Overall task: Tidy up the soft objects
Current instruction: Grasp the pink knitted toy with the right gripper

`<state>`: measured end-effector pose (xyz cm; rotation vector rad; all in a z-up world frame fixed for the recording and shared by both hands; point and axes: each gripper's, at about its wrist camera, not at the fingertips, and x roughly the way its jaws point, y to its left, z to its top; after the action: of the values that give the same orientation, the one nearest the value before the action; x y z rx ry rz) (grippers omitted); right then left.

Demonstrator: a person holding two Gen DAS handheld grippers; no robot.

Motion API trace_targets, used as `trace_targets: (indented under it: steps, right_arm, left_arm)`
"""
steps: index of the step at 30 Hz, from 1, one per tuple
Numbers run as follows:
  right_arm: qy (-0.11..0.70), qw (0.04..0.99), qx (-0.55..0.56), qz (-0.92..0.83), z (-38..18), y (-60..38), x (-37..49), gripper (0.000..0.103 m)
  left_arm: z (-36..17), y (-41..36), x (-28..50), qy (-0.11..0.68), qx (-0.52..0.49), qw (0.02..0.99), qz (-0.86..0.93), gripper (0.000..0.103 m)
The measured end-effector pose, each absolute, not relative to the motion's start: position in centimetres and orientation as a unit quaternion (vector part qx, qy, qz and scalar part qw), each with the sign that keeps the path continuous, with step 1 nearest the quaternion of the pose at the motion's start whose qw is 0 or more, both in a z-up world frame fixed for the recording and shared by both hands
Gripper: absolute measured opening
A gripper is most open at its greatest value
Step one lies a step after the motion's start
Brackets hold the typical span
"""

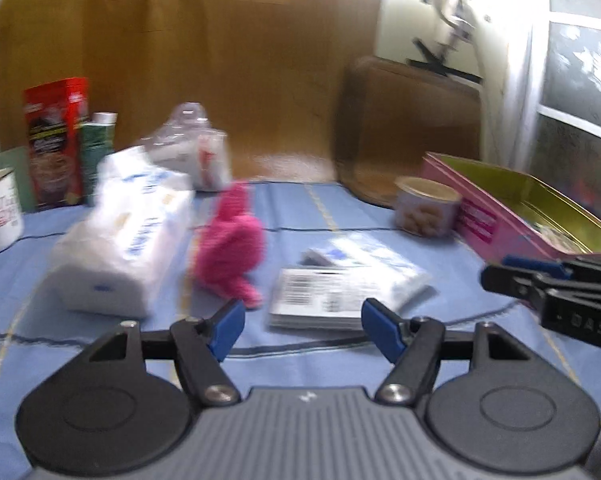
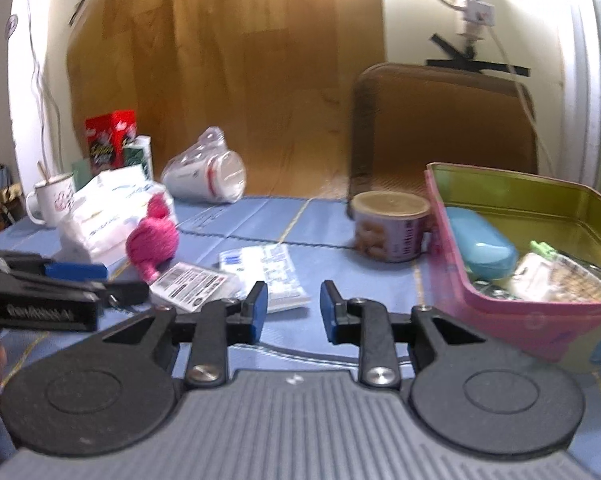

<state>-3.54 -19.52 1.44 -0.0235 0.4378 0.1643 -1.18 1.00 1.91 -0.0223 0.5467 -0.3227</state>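
both grippers, left [image 1: 303,330] and right [image 2: 293,306], hang spread and empty. fuzzy pink plush toy [image 1: 230,246] looks light, squashy (grab its round body).

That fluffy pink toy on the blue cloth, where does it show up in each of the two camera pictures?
Left wrist view: the pink toy sits left of centre, beyond the open left gripper, right of the white tissue pack.
Right wrist view: it appears at left, against the tissue pack, behind the other gripper's fingers.
Shared landmark: the round can beside the pink tin.
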Motion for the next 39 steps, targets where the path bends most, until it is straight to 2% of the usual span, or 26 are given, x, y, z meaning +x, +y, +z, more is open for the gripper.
trace_targets:
  steps: [6,10,12,15,18,20,21,22,24,30,37,39]
  right_arm:
    - [0.229,0.965,-0.024,0.124,1.8,-17.3,-1.4,0.033]
    - [0.243,0.953,-0.019,0.179,2.3,-14.5,1.5,0.042]
    - [0.257,0.944,-0.011,0.207,2.2,-13.1,3.1,0.042]
    - [0.28,0.931,0.004,0.232,1.6,-11.0,6.1,0.044]
    - [0.312,0.919,0.04,0.238,0.6,-9.6,9.2,0.05]
    - [0.335,0.907,0.062,0.249,-0.1,-9.1,10.5,0.049]
    - [0.346,0.9,0.065,0.258,-0.3,-8.9,10.7,0.039]
    - [0.35,0.896,0.07,0.264,-0.3,-8.8,10.7,0.036]
    - [0.33,0.906,0.062,0.259,0.6,-8.9,9.2,0.032]
    - [0.239,0.933,0.032,0.266,4.3,-14.2,1.2,0.031]
    - [0.274,0.93,-0.076,0.231,3.1,-19.3,-6.6,0.032]
    - [0.288,0.927,-0.102,0.215,2.0,-19.1,-7.0,0.033]
  left_arm:
    - [0.5,5.4,0.4,0.289,-0.055,0.952,-0.09,0.063]
    - [-0.5,7.7,0.9,0.295,-0.108,0.946,-0.08,0.058]
    - [-0.6,8.4,1.0,0.29,-0.128,0.945,-0.076,0.058]
    - [-0.7,8.6,1.0,0.29,-0.135,0.944,-0.077,0.057]
    - [-0.6,8.2,0.8,0.287,-0.126,0.946,-0.079,0.055]
    - [-0.6,8.0,0.9,0.285,-0.119,0.947,-0.082,0.054]
    - [-0.6,7.9,1.0,0.286,-0.117,0.947,-0.084,0.052]
    - [-0.7,7.9,1.1,0.287,-0.116,0.947,-0.084,0.052]
    - [-0.7,8.0,1.1,0.288,-0.12,0.946,-0.084,0.051]
    - [-0.7,8.5,1.1,0.287,-0.135,0.943,-0.098,0.051]
    - [0.2,7.3,0.3,0.31,-0.171,0.915,-0.193,0.051]
    - [1.0,5.3,-0.4,0.32,-0.175,0.899,-0.242,0.055]
